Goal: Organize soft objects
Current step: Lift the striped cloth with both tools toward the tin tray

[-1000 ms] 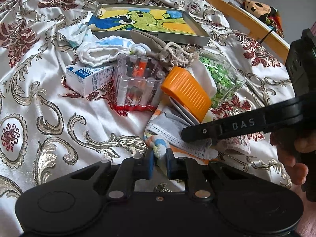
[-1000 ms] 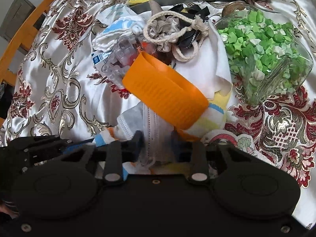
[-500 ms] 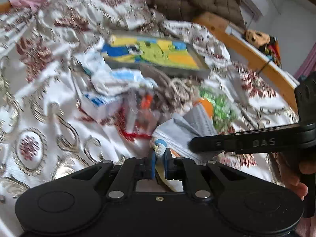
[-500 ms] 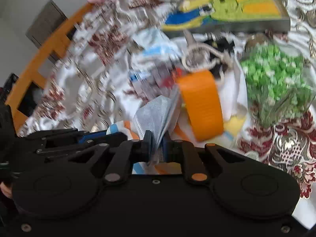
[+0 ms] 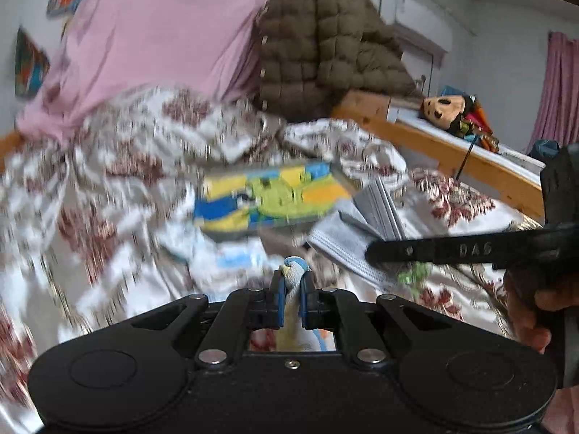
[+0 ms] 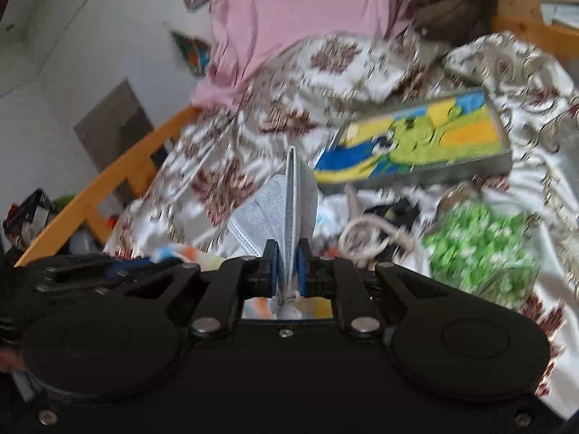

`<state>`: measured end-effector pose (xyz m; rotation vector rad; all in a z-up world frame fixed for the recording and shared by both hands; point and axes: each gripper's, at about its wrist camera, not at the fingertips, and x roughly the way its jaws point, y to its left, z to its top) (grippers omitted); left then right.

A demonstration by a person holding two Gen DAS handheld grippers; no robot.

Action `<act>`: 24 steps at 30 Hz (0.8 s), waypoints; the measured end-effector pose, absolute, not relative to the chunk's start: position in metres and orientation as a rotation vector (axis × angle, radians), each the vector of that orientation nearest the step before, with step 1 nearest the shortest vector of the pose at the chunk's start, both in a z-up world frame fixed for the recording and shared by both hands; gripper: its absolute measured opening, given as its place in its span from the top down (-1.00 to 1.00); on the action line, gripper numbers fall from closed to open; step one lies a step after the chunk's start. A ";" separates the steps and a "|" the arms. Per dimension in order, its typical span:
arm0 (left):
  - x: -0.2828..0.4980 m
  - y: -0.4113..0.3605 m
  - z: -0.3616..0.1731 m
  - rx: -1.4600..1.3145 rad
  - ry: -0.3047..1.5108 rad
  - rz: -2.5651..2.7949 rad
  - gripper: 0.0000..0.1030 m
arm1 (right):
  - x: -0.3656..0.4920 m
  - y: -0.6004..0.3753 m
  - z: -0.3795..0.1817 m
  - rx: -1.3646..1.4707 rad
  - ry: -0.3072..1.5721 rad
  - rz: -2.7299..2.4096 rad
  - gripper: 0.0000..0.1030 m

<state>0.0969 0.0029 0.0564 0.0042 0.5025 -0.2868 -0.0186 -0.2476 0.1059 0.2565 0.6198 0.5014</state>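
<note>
A white satin bedspread with red and gold floral scrolls (image 5: 119, 188) covers the bed, blurred in both wrist views, with a pale pink sheet (image 5: 152, 36) and a brown quilted jacket (image 5: 325, 39) heaped at its far end and an orange wooden bed rail (image 6: 119, 177) along the side. On the bedspread lies a flat rectangular box with a green, yellow and blue cartoon picture (image 5: 271, 195); near it, in the right wrist view, are a clear jar full of small green pieces (image 6: 477, 253) and a coil of pale cord (image 6: 372, 235).

The right gripper (image 6: 286, 266) has its jaws pressed together on a folded grey-white face mask (image 6: 286, 199), which stands up from the blue pads, raised above the clutter. The left gripper (image 5: 292, 298) is likewise pinched tight on a soft white cloth with a blue and yellow edge (image 5: 294, 271), lifted clear of the bedspread. In the left wrist view the mask hangs at the right gripper's black finger, just beside the picture box.
</note>
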 end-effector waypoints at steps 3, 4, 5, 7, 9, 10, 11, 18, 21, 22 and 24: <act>0.107 0.000 0.079 0.042 0.462 -0.287 0.85 | -0.014 -0.263 0.109 0.295 0.573 0.477 0.90; 0.111 -0.001 0.088 0.050 0.451 -0.289 0.85 | -0.012 -0.269 0.110 0.309 0.558 0.466 0.90; 0.115 -0.003 0.095 0.057 0.442 -0.292 0.85 | -0.009 -0.272 0.110 0.321 0.546 0.458 0.90; 0.126 -0.008 0.109 0.078 0.419 -0.294 0.85 | -0.001 -0.278 0.111 0.330 0.519 0.441 0.90; 0.140 -0.015 0.121 0.102 0.393 -0.286 0.85 | 0.008 -0.284 0.111 0.331 0.497 0.431 0.90; 0.147 -0.018 0.125 0.105 0.383 -0.282 0.85 | 0.013 -0.288 0.110 0.333 0.486 0.423 0.90; 0.155 -0.021 0.129 0.100 0.374 -0.279 0.85 | 0.022 -0.289 0.108 0.335 0.481 0.416 0.90; 0.230 -0.052 0.137 0.064 0.364 -0.264 0.85 | 0.067 -0.300 0.087 0.392 0.429 0.329 0.90; 0.266 -0.070 0.135 0.060 0.342 -0.246 0.85 | 0.093 -0.311 0.077 0.442 0.407 0.277 0.89; 0.275 -0.075 0.134 0.058 0.336 -0.242 0.85 | 0.102 -0.316 0.073 0.455 0.398 0.257 0.89; 0.298 -0.090 0.130 0.054 0.328 -0.233 0.85 | 0.123 -0.323 0.061 0.478 0.394 0.221 0.89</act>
